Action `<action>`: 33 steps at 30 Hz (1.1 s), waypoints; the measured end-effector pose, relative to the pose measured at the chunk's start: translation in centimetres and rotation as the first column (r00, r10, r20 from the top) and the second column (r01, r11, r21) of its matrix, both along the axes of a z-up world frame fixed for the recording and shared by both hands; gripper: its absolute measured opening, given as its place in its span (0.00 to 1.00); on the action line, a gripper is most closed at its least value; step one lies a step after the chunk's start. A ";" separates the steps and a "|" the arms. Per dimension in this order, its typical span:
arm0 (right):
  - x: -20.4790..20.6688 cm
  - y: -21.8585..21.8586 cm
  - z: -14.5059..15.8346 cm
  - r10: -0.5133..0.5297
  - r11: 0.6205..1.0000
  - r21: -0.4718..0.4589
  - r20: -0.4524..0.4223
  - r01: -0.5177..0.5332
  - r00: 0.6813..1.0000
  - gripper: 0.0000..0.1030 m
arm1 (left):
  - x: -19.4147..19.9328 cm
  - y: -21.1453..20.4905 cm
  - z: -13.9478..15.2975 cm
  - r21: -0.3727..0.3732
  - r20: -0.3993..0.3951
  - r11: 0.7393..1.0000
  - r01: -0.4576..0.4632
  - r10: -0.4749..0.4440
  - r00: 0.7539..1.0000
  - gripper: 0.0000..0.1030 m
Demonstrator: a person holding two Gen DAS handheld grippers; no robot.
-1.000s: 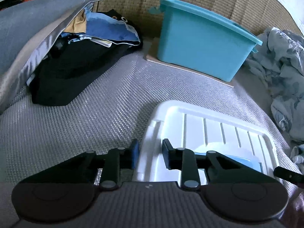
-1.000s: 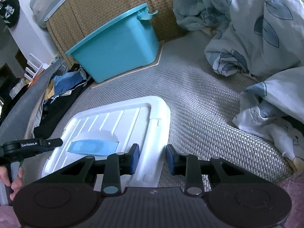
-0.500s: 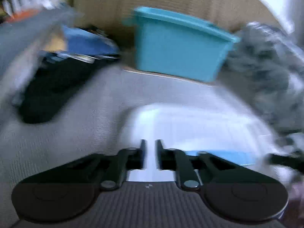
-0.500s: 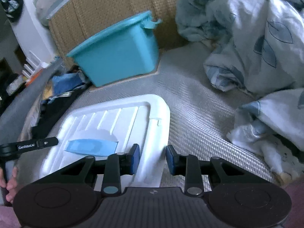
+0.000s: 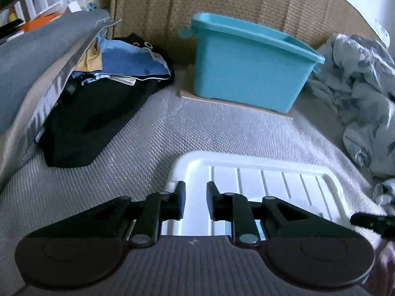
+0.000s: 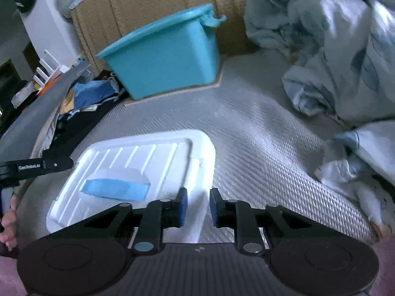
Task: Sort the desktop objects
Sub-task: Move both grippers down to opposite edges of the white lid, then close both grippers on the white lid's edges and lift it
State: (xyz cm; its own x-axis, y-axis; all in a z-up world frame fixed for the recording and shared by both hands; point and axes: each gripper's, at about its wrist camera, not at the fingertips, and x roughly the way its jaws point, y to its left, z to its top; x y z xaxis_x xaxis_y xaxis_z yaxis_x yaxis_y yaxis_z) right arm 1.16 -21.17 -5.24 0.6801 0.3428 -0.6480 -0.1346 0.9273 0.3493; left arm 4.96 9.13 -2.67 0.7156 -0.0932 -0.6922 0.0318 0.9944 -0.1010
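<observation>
Lid (image 6: 138, 165), white ribbed plastic with a blue label (image 6: 116, 189) in its recess, lies flat on the woven grey mat (image 5: 123, 148), near both tongs and well apart from the teal bin (image 5: 246, 66) at the back. We judge it light, stiff and somewhat slick; it should not sag when lifted by one edge. Best hold: the raised rim on each short side, one pair of tongs per side, since the flat middle offers nothing to pinch.

Left tongs (image 5: 195, 203): narrow gap, nothing between the pads, poised over the lid's left edge. Right tongs (image 6: 198, 208): likewise narrowly parted and empty, over the lid's right edge.

View differences: the right wrist view shows the whole lid, the label, the left tool and a bit of the hand holding it. The left wrist view hides the label behind its tongs but shows the folded clothes pile (image 5: 98, 103) clearly. Crumpled duvet (image 6: 333, 49) fills the right wrist view.
</observation>
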 end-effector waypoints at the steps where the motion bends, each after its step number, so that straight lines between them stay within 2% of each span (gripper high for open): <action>1: -0.1 -0.1 -0.1 -0.005 1.000 0.006 -0.001 0.005 1.000 0.26 | 0.1 0.1 0.1 0.010 -0.007 1.000 0.005 -0.005 1.000 0.26; 2: -0.2 -0.1 0.0 -0.004 1.000 0.005 -0.001 0.004 1.000 0.26 | 0.2 0.2 0.0 0.019 -0.018 1.000 0.011 -0.010 1.000 0.28; 5: -0.2 -0.3 0.1 0.001 1.000 0.003 -0.003 -0.001 1.000 0.30 | 0.7 0.5 -0.4 0.081 -0.053 0.997 -0.017 0.021 0.998 0.44; 9: 0.0 -0.8 -0.2 -0.012 0.999 0.033 -0.025 0.013 1.000 0.38 | 0.9 0.6 -1.2 0.076 -0.108 0.997 0.017 -0.009 0.994 0.44; 11: 0.2 -1.2 -0.4 -0.011 0.998 0.060 -0.034 0.013 0.999 0.41 | 1.0 1.2 -1.6 0.041 -0.130 0.999 0.016 -0.011 0.991 0.45; 13: 0.5 -1.4 -0.6 -0.002 0.996 0.086 -0.048 0.006 0.999 0.46 | 1.2 2.0 -1.8 -0.015 -0.142 1.000 0.001 -0.003 0.990 0.46; 16: 0.7 -1.3 -0.7 0.019 0.996 0.092 -0.052 -0.014 0.998 0.48 | 1.4 3.4 -2.3 -0.116 -0.163 0.993 -0.036 0.016 0.987 0.48; 19: 0.8 -1.1 -0.8 0.027 0.995 0.096 -0.056 -0.022 0.998 0.49 | 1.4 3.6 -2.5 -0.136 -0.166 0.990 -0.040 0.017 0.986 0.49; 22: 0.8 -0.3 -0.8 0.050 0.995 0.093 -0.054 -0.045 0.997 0.50 | 1.4 3.0 -2.6 -0.149 -0.168 0.989 -0.015 -0.010 0.986 0.55; 23: 0.9 -0.1 -0.8 0.060 0.995 0.089 -0.055 -0.055 0.997 0.51 | 1.4 2.8 -2.7 -0.158 -0.169 0.987 0.003 -0.030 0.985 0.60; 24: 0.9 0.2 -0.8 0.070 0.994 0.085 -0.055 -0.065 0.996 0.52 | 1.3 2.4 -2.7 -0.146 -0.165 0.989 0.014 -0.039 0.985 0.62; 26: 1.2 0.6 -0.6 0.083 0.993 0.092 -0.063 -0.077 0.995 0.62 | 1.2 1.9 -2.7 -0.124 -0.158 0.992 0.026 -0.045 0.986 0.63; 33: 1.0 2.2 0.0 0.065 0.998 0.006 -0.055 -0.065 0.996 0.62 | 0.6 1.4 -1.9 -0.088 -0.104 0.995 0.035 -0.045 0.994 0.63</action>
